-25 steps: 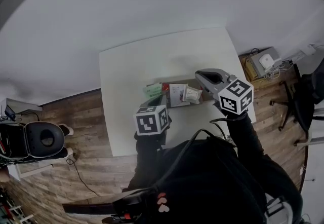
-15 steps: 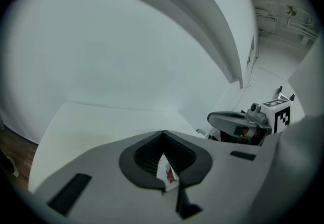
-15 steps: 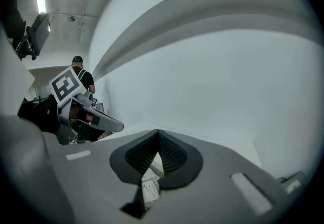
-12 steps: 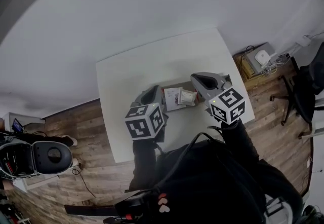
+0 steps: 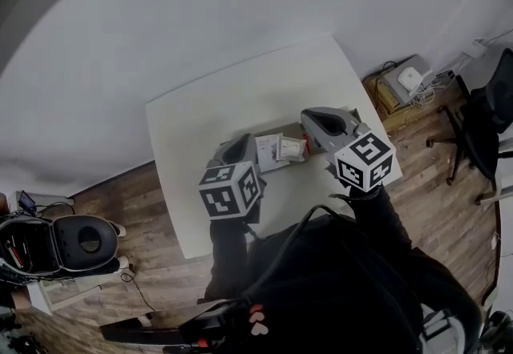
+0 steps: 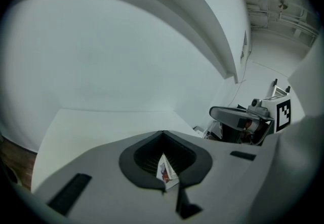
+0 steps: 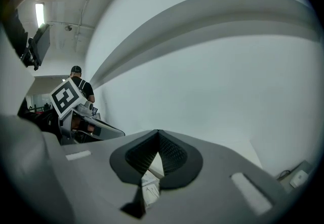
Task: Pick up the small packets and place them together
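On the white table (image 5: 240, 96) two small white packets (image 5: 267, 150) (image 5: 292, 147) lie side by side between my grippers. My left gripper (image 5: 236, 149) hovers just left of them. In the left gripper view its jaws (image 6: 163, 139) are shut on a small white packet with red print (image 6: 167, 173), which stands on edge in the seam. My right gripper (image 5: 317, 118) hangs just right of the pair. Its jaws (image 7: 158, 137) are shut too, and a white printed packet (image 7: 150, 180) sits in their seam. Each gripper sees the other across the table.
Wooden floor surrounds the table. A low box with cables and devices (image 5: 405, 84) and a black office chair (image 5: 489, 136) stand to the right. An open black case (image 5: 72, 240) lies on the floor at the left. A person (image 7: 78, 73) stands far off.
My left gripper has lifted off the table and its cube looks larger. The green packet beside it no longer shows. My right gripper has risen a little. The two white packets have stayed put.
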